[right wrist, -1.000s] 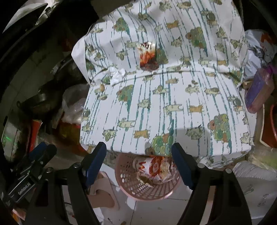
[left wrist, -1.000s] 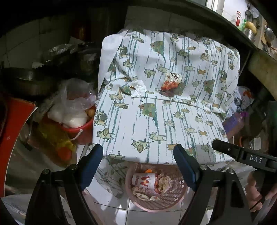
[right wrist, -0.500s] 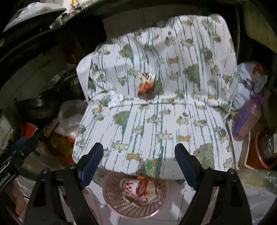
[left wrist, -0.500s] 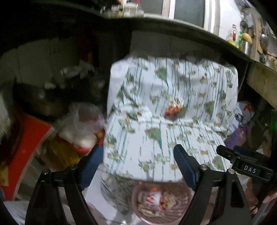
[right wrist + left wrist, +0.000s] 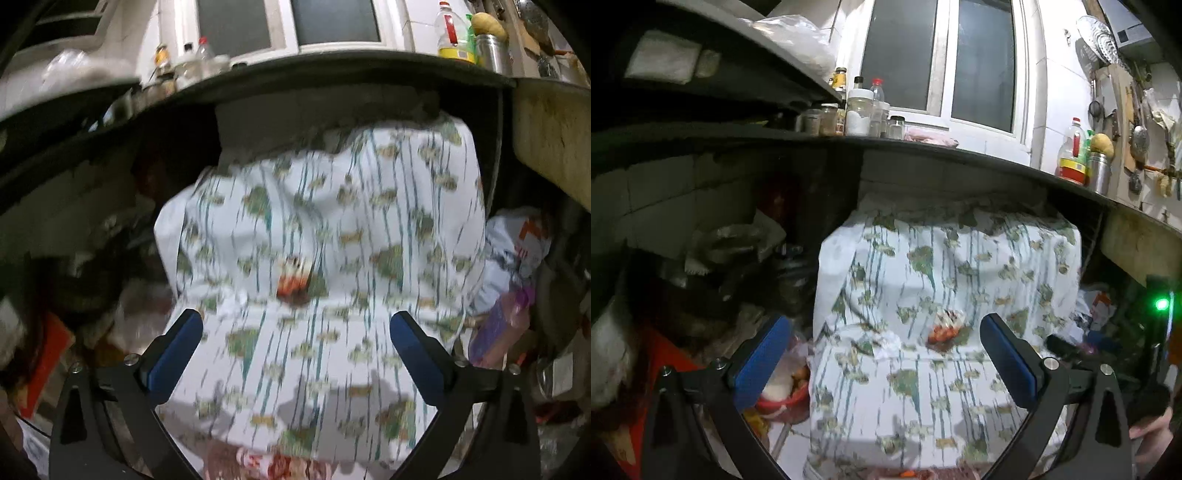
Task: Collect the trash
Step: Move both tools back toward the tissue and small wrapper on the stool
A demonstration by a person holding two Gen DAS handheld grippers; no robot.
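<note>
A red and white snack wrapper (image 5: pixel 945 328) lies at the back of a seat covered in a white cloth with green prints (image 5: pixel 923 398); it also shows in the right wrist view (image 5: pixel 293 282). A crumpled white tissue (image 5: pixel 888 345) lies left of it, also in the right wrist view (image 5: pixel 236 299). The pink trash basket (image 5: pixel 266 463), holding trash, sits under the seat's front edge. My left gripper (image 5: pixel 882 354) and right gripper (image 5: pixel 295 343) are both open and empty, held in front of the seat, apart from the wrapper.
A red bucket with a plastic bag (image 5: pixel 783 395) stands left of the seat. A purple bottle (image 5: pixel 498 328) and a white bag (image 5: pixel 517 236) lie to the right. A dark counter edge (image 5: pixel 960 151) with jars and bottles overhangs the seat.
Both cameras have tilted upward; the window and counter top have come into view and the basket has slipped to the bottom edge. Both grippers stay open.
</note>
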